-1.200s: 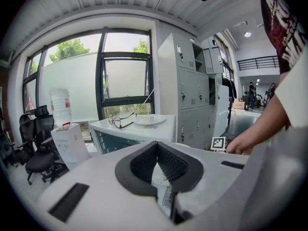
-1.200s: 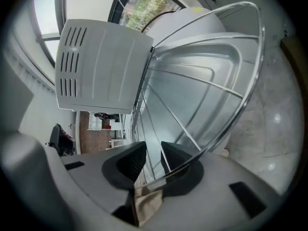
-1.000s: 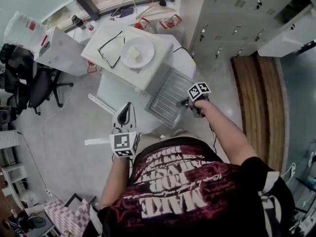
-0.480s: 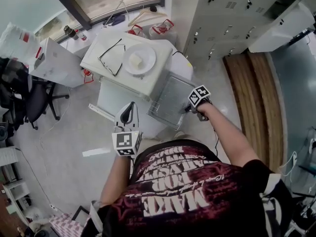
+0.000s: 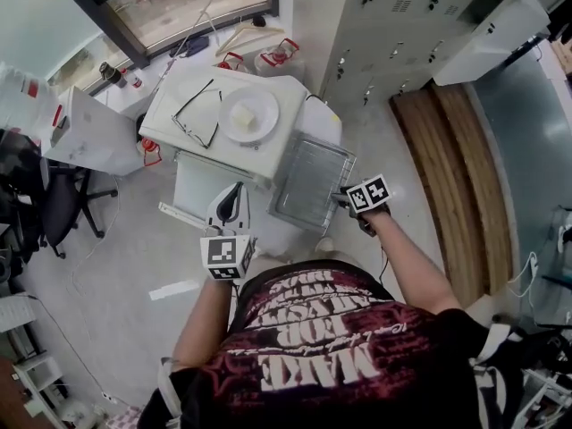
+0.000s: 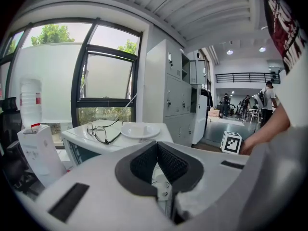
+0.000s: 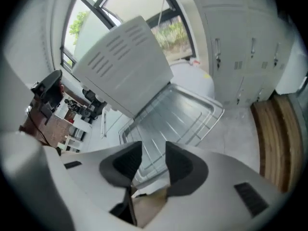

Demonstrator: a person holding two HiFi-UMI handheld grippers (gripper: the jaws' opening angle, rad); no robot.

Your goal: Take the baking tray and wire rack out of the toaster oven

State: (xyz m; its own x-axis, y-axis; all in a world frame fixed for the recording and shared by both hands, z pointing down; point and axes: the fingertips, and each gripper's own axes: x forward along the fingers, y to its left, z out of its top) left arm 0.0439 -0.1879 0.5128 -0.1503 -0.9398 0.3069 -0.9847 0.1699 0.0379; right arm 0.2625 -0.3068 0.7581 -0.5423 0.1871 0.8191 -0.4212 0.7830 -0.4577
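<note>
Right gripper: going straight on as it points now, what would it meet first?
Probably the baking tray beside the toaster oven, seen through the claw; depth is unclear. The right gripper has just been closing its claw, empty.

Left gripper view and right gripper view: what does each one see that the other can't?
Only the left gripper view shows the glasses and the white plate on top of the toaster oven, plus people far off in a hall. Only the right gripper view shows the baking tray and wire rack lying outside, beside the oven, and wooden planks low on the right. Both show the white toaster oven, the grey lockers and the window.
</note>
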